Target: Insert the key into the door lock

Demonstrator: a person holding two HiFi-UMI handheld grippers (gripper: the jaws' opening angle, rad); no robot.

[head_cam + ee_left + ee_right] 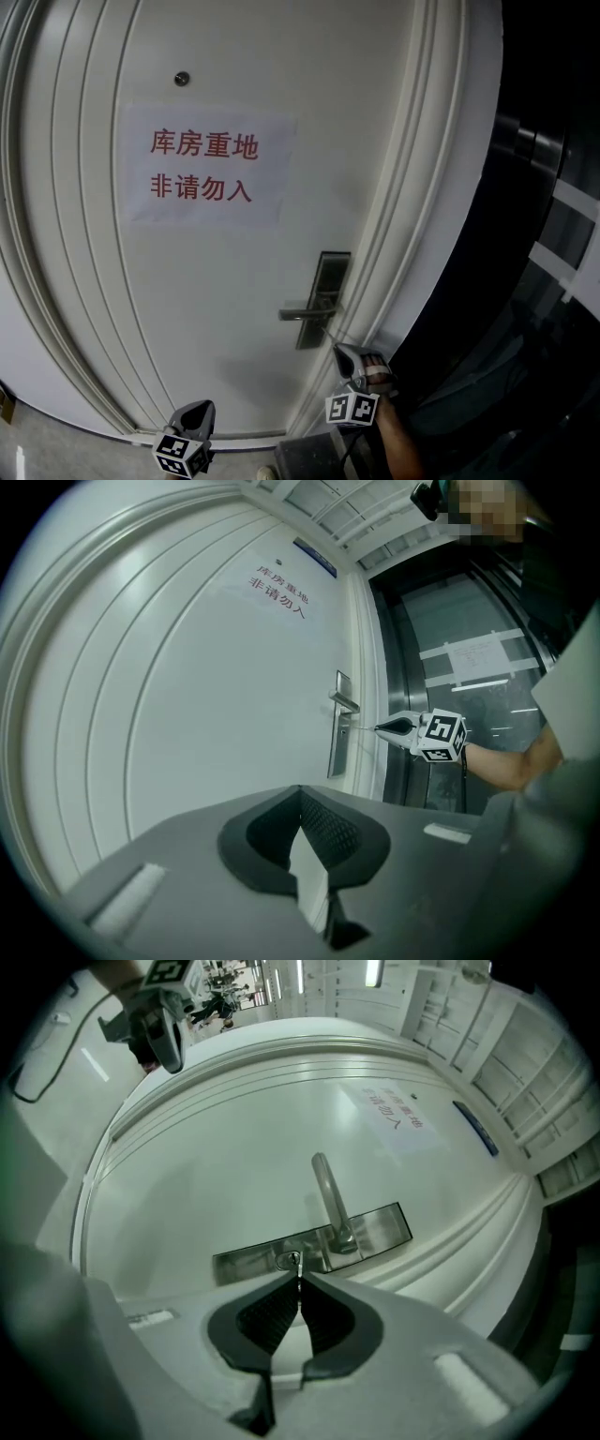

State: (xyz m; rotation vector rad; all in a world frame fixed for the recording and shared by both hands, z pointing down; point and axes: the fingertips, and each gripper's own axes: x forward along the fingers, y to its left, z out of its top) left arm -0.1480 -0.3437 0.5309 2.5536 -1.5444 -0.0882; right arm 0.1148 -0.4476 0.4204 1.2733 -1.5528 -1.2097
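Key (296, 1262) is pinched in the closed jaws of the right gripper (299, 1277) at the frame's centre, its tip at the keyhole in the lock plate (375, 1227) on the white door (216, 1138). The left gripper (300, 791), at lower centre, is closed and empty.

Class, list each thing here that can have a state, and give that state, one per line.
door: shut.
door handle: level, not pressed down.
key: gripped, tip at the keyhole.
right gripper: jaws shut on the key.
left gripper: jaws together, empty.
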